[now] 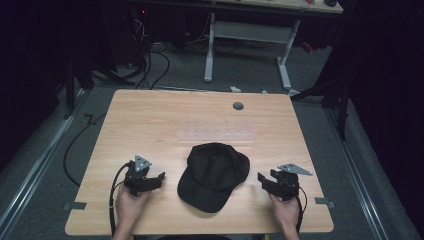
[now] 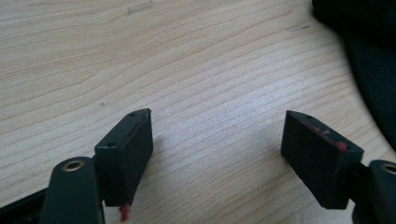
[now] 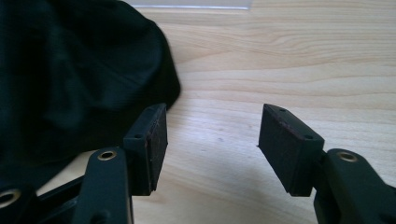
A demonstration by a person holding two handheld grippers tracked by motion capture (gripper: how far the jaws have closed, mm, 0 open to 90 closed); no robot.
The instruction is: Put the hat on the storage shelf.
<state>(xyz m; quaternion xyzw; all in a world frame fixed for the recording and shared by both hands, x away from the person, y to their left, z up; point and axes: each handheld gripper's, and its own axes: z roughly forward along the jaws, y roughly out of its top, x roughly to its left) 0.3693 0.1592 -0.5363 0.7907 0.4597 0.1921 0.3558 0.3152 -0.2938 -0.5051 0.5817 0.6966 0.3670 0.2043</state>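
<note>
Your only obstacle on the table (image 1: 150, 115) is the black cap (image 1: 214, 175), lying between your left gripper (image 1: 156, 176) and right gripper (image 1: 264, 178). Each has bare wood between its parted jaws. Beyond the cap, the far half lies free apart from a flat clear strip (image 1: 216, 134) and a small grey disc (image 1: 238, 106).

Bright tabletop, dark surroundings, soft focus

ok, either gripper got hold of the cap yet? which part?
Nothing held. The left gripper and the right gripper both stand open over bare table; the black cap lies between them, untouched.
</note>
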